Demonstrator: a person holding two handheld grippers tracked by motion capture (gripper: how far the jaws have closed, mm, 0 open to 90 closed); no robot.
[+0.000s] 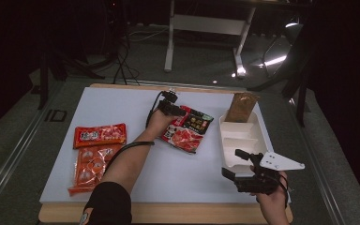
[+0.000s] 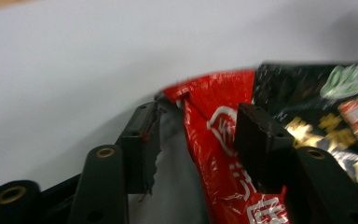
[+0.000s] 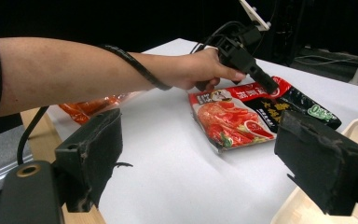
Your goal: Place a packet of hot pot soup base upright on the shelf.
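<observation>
The left hand-held gripper (image 1: 182,111) is seen in the high view over the far-middle part of the white table (image 1: 136,101), at the upper left corner of the red-and-black sauce packet (image 1: 188,131), w/ the person's left forearm stretched across the table from the bottom edge. In the left gripper view the jaws are set apart, one on each side of the packet's red top edge (image 2: 214,121); the right jaw is lying over the red film, the left jaw is beside it on bare table, & no firm pinch is shown – whether the pads are touching the film cannot be told for sure because of blur. The packet is lying flat on the table, just left of the white divided tray (image 1: 260,136), its black half toward the far side. The right hand-held gripper (image 1: 236,176) is held near the front right corner of the table, just in front of the tray's near end, jaws spread wide w/ nothing between them, as seen in the right gripper view. A brown pouch (image 1: 242,107) is leaned in the tray's far compartment. Two orange-red snack bags (image 1: 96,152) are laid at the left side of the table, well apart from the packet.
</observation>
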